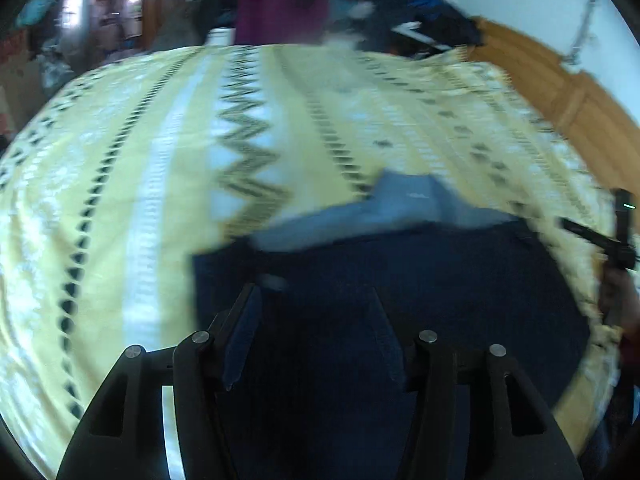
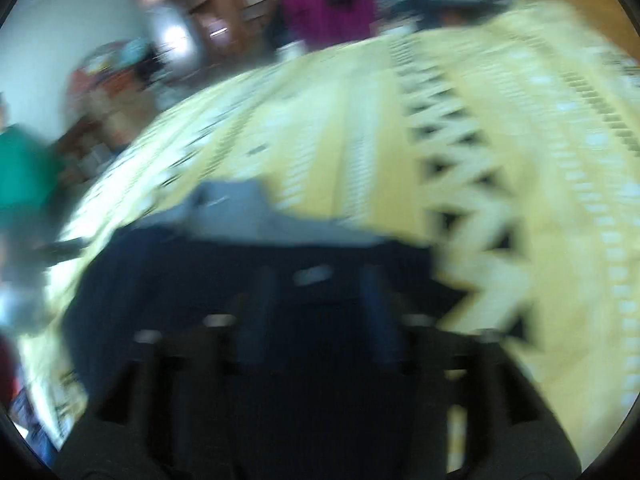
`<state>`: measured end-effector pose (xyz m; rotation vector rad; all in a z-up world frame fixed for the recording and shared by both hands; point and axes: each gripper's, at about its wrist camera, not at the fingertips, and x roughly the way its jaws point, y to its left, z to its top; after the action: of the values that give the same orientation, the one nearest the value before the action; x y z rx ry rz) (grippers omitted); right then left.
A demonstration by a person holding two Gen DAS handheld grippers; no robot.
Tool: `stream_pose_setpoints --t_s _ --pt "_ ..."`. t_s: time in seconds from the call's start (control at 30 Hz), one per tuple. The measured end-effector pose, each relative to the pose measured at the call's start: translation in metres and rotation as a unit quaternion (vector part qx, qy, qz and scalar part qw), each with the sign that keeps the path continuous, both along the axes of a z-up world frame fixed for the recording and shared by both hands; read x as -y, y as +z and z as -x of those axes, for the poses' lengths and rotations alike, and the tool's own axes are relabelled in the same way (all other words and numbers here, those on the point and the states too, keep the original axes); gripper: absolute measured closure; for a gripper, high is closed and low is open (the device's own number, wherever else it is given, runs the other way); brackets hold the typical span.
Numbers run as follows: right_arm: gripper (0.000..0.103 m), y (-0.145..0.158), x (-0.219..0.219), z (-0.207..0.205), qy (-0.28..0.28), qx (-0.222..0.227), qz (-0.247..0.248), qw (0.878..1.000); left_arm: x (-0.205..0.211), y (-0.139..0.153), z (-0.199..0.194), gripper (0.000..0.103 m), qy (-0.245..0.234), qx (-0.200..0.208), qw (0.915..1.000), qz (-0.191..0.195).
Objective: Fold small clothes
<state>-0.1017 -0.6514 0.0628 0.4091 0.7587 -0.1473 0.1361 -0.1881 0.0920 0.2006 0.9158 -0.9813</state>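
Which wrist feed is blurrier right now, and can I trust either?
Right wrist: heavy motion smear, right gripper and navy garment edges soft. Left wrist: milder blur, left gripper fingers crisp over the garment; bedspread bowed by fisheye.

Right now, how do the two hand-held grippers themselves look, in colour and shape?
The left hand-held gripper has a black frame with round silver pins and two flat, tapered dark blue fingers. The right hand-held gripper is blurred but shows the same black frame, silver pins and blue fingers.
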Motion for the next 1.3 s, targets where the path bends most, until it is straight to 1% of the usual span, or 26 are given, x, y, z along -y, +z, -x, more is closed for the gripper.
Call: stream_pose_setpoints --t_s 0.03,0.07,0.1,0.13,0.17,0.2,0.23,0.3,0.33,0.37,0.43,0.47,0.53,0.6,0.63,0.67,0.7,0.77,0.8,0.87,0.9,0.97,1.03,1.1,1.2,1.3 --pt "0.042 -0.014 -0.012 -0.011 0.029 -0.014 -0.015 0.999 0.002 0.0 0.015 0.043 -0.02 -0.007 0.9997 0.009" --pt "0.042 -0.03 -0.018 -0.02 0.048 -0.04 -0.031 0.998 0.006 -0.006 0.026 0.042 -0.035 -0.014 0.9993 0.009" --pt "0.044 -0.045 -0.021 -0.026 0.052 -0.074 -0.033 0.995 0.009 -0.019 0.033 0.04 -0.042 -0.022 0.9989 -0.004" --pt "0.05 -0.049 -0.023 -0.027 0.051 -0.081 -0.022 0.995 0.01 -0.033 0.032 0.04 -0.034 -0.034 0.9986 -0.024" --pt "0.05 -0.046 -0.023 -0.022 0.053 -0.075 -0.008 0.996 0.006 -0.049 0.027 0.043 -0.013 -0.046 0.9976 -0.05" --pt "0.05 -0.042 -0.019 -0.016 0.042 -0.083 0.0 0.996 -0.005 -0.057 0.02 0.047 0.01 -0.052 0.9968 -0.059" --pt "0.05 -0.037 -0.015 -0.008 0.028 -0.092 0.009 0.995 -0.024 -0.058 0.01 0.047 0.036 -0.062 0.9962 -0.049" --pt "0.047 -0.029 -0.005 0.015 -0.005 -0.118 0.048 0.992 -0.061 -0.051 -0.005 0.048 0.094 -0.069 0.9921 -0.046" --pt "0.047 -0.026 -0.003 0.028 -0.02 -0.13 0.061 0.989 -0.084 -0.045 -0.011 0.045 0.124 -0.067 0.989 -0.044" --pt "0.046 -0.019 -0.003 0.044 -0.037 -0.138 0.065 0.988 -0.11 -0.04 -0.014 0.044 0.158 -0.063 0.9843 -0.046" --pt "0.046 -0.003 -0.013 0.075 -0.053 -0.119 0.05 0.99 -0.159 -0.032 -0.015 0.044 0.205 -0.068 0.9754 -0.044" --pt "0.046 0.004 -0.025 0.089 -0.054 -0.108 0.045 0.992 -0.182 -0.027 -0.009 0.044 0.221 -0.073 0.9718 -0.034" --pt "0.045 0.01 -0.051 0.117 -0.053 -0.09 0.032 0.994 -0.213 -0.017 0.013 0.044 0.228 -0.082 0.9701 -0.008" --pt "0.043 0.008 -0.08 0.14 -0.045 -0.079 0.01 0.996 -0.23 -0.012 0.05 0.042 0.209 -0.106 0.9716 0.029" --pt "0.042 0.003 -0.096 0.152 -0.042 -0.076 -0.006 0.996 -0.231 -0.013 0.067 0.042 0.195 -0.122 0.9719 0.049" --pt "0.041 -0.001 -0.111 0.161 -0.042 -0.074 -0.021 0.996 -0.232 -0.015 0.087 0.042 0.183 -0.142 0.9699 0.074" --pt "0.04 -0.006 -0.121 0.164 -0.041 -0.074 -0.034 0.996 -0.231 -0.018 0.105 0.041 0.174 -0.161 0.9668 0.096" --pt "0.04 -0.019 -0.142 0.175 -0.041 -0.079 -0.063 0.994 -0.222 -0.032 0.133 0.041 0.165 -0.2 0.957 0.13" --pt "0.04 -0.025 -0.15 0.178 -0.043 -0.082 -0.074 0.993 -0.216 -0.039 0.142 0.041 0.165 -0.21 0.9544 0.133" --pt "0.04 -0.033 -0.161 0.182 -0.045 -0.089 -0.094 0.991 -0.203 -0.058 0.151 0.041 0.171 -0.225 0.9515 0.121" --pt "0.04 -0.032 -0.165 0.183 -0.045 -0.089 -0.096 0.99 -0.198 -0.065 0.151 0.041 0.179 -0.23 0.9487 0.124" --pt "0.04 -0.028 -0.172 0.184 -0.041 -0.087 -0.092 0.991 -0.191 -0.068 0.143 0.041 0.197 -0.22 0.9458 0.135" --pt "0.04 -0.023 -0.174 0.181 -0.04 -0.083 -0.088 0.992 -0.184 -0.072 0.13 0.041 0.219 -0.215 0.9397 0.151" --pt "0.04 -0.018 -0.177 0.178 -0.042 -0.078 -0.084 0.993 -0.177 -0.078 0.12 0.041 0.244 -0.21 0.9348 0.15" --pt "0.04 -0.009 -0.181 0.163 -0.038 -0.067 -0.078 0.994 -0.166 -0.085 0.108 0.041 0.276 -0.205 0.9257 0.159" --pt "0.04 0.003 -0.195 0.14 -0.014 -0.059 -0.064 0.996 -0.159 -0.089 0.096 0.04 0.295 -0.195 0.9183 0.179"
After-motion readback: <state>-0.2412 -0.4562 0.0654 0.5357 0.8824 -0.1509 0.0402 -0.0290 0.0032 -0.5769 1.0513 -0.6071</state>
